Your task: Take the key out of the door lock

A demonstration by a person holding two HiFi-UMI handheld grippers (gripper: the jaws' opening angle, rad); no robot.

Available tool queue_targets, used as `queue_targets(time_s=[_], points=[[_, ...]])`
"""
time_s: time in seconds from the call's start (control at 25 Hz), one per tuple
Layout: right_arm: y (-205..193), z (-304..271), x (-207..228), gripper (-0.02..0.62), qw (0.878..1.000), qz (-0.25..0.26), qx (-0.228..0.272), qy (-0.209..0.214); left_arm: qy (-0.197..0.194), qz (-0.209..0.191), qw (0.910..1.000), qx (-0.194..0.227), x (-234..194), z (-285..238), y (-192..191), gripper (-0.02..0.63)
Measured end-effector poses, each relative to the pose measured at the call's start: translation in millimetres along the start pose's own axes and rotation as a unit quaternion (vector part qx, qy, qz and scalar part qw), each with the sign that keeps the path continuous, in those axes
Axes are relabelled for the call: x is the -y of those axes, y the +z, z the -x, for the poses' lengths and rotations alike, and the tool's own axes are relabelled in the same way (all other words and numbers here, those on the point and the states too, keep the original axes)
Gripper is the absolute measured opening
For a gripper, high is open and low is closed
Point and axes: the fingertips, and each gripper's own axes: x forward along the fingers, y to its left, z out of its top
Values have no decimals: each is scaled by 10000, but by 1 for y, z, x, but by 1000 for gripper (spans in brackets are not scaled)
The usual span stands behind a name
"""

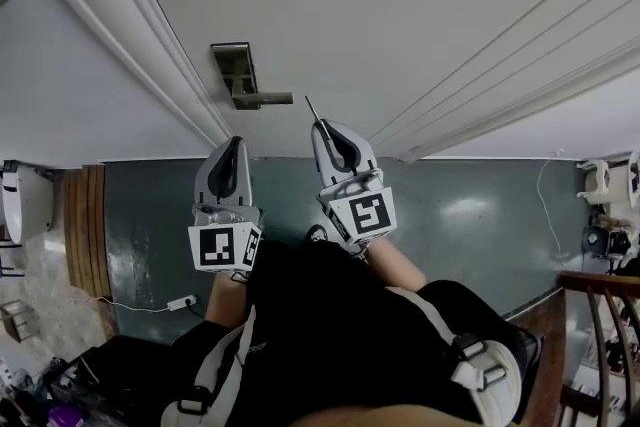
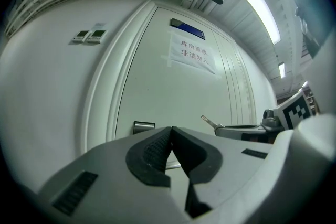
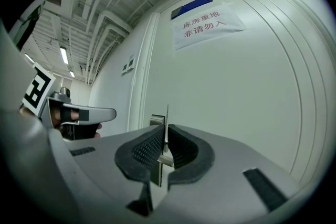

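A slim metal key (image 1: pixel 313 110) sticks out of my right gripper (image 1: pixel 322 125), which is shut on it. The key's blade points at the white door (image 1: pixel 400 15), free of the lock and to the right of it. The metal lock plate (image 1: pixel 232 65) with its lever handle (image 1: pixel 265 99) sits near the door's left edge. In the right gripper view the key (image 3: pixel 167 118) stands upright between the pads, with the lock plate (image 3: pixel 156 120) behind it. My left gripper (image 1: pixel 237 141) hangs below the handle, shut and empty; its tips (image 2: pixel 171 128) meet in front of the lock plate (image 2: pixel 143 127).
A paper notice (image 2: pixel 191 52) and a blue sign (image 2: pixel 187 29) are fixed high on the door. Two wall switches (image 2: pixel 89 35) sit left of the frame. On the floor lies a white power strip (image 1: pixel 180 302); a wooden railing (image 1: pixel 600 315) stands at the right.
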Motion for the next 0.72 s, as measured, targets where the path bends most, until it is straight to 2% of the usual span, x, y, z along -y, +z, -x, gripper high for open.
queue_targets(time_s=[0.2, 0.48, 0.72], points=[[4, 1, 10, 31, 9999, -35, -64, -121, -60, 16, 10000, 2, 5, -7, 1, 23], [5, 4, 9, 31, 10000, 24, 78, 27, -72, 43, 10000, -31, 8, -6, 0, 23], [5, 4, 18, 31, 10000, -28, -40, -51, -25, 31, 10000, -53, 9, -10, 0, 23]])
